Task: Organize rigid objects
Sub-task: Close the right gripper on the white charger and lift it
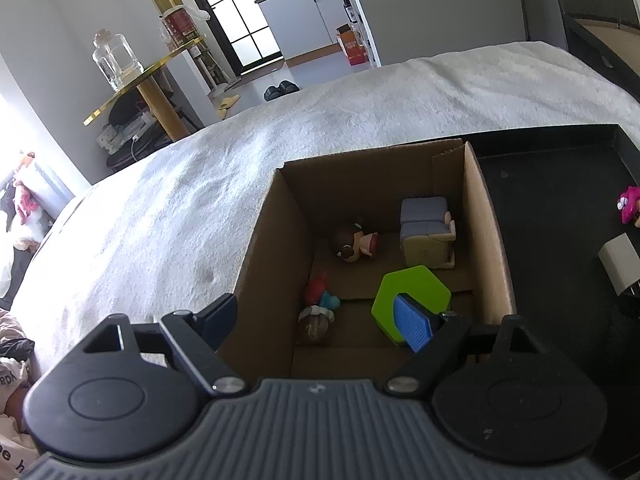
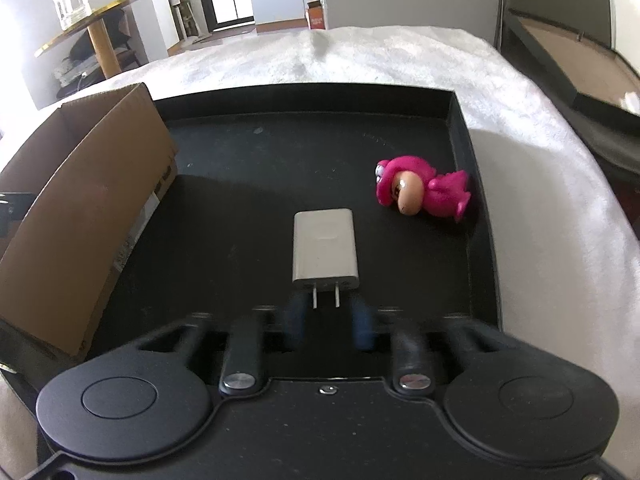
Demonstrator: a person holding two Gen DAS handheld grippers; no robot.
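Charger grab looks dicey
Right gripper (image 2: 329,322) half-spread, empty at charger (image 2: 325,247) prongs; could slip. Left gripper (image 1: 320,320) wide, empty over box (image 1: 486,232).

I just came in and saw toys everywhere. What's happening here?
Someone is tidying small things from a black tray into a cardboard box. The box already holds some toy figures and a green block. The left claw hangs open over the box, holding nothing. The right claw sits just behind a white charger on the tray, its fingers apart and not gripping it. A pink toy lies on the tray too.
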